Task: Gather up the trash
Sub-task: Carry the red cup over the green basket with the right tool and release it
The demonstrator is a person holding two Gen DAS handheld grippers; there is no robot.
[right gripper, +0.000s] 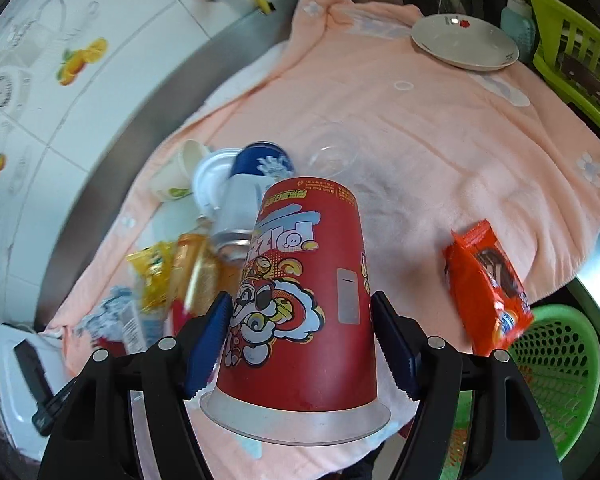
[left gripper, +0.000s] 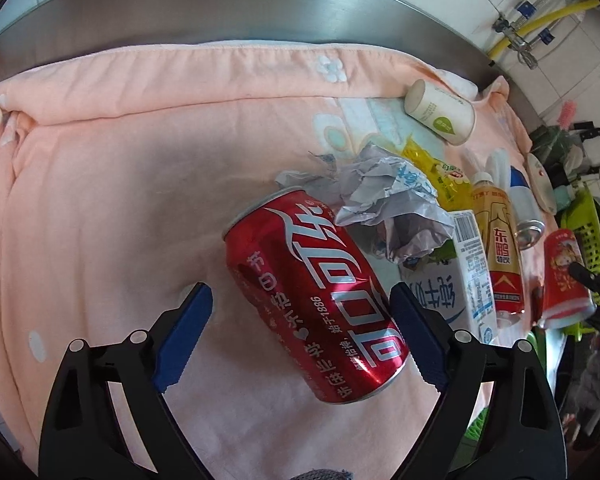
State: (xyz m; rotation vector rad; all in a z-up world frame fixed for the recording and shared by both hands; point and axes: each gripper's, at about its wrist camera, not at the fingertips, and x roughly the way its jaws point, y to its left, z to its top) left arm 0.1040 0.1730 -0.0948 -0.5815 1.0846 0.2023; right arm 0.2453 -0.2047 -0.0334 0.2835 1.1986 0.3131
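The right gripper (right gripper: 300, 336) is holding a red paper cup (right gripper: 304, 288), fingers pressing its tapered sides, rim toward the camera; it looks lifted off the pink towel (right gripper: 440, 152), and the green mesh basket (right gripper: 556, 364) beside it seems the likely drop. The left gripper (left gripper: 300, 336) is straddling a glossy red soda can (left gripper: 316, 296) lying on its side, fingers wide and apparently not yet gripping. Next it needs squeezing across the smooth, slippery barrel.

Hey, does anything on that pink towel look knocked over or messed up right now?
Yes. On the pink towel, the red cola can lies tipped on its side between open jaws, beside crumpled paper. A white paper cup also lies toppled near the towel's far edge.
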